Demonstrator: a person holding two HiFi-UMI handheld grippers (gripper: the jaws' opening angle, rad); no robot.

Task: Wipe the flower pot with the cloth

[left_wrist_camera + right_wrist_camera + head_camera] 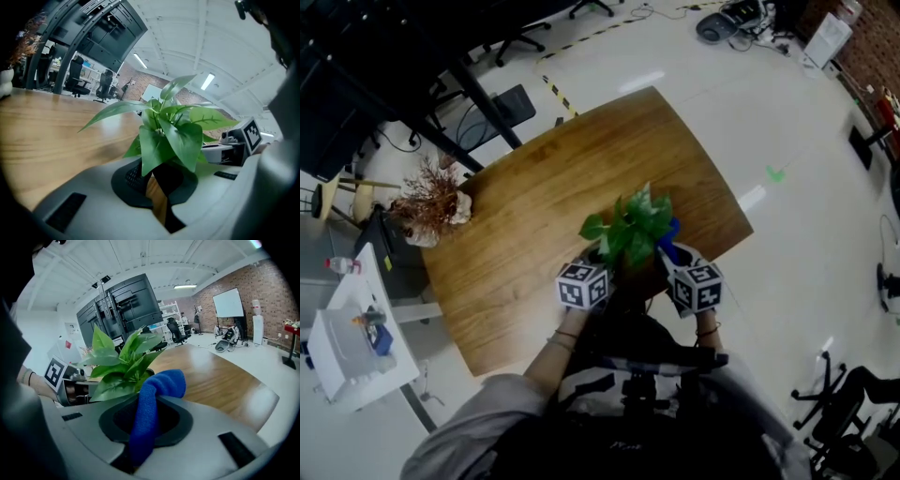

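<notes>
A green leafy plant [630, 228] stands in a dark flower pot [171, 178] near the front edge of the wooden table [534, 216]. My left gripper [600, 260] reaches in from the left under the leaves, its jaws shut on the pot's dark rim. Leaves [168, 136] fill that gripper's view just ahead of the jaws. My right gripper [680, 258] is shut on a blue cloth [153, 397], which bunches up above the jaws and sits close beside the plant's right side. The pot's rim [149, 371] peeks out behind the cloth [671, 231]. Most of the pot is hidden by foliage.
A dried brown plant in a pale pot [431, 202] stands at the table's far left corner. A white cart [352, 342] with small items is on the floor at left. Black chairs and a dark frame [441, 84] lie beyond the table.
</notes>
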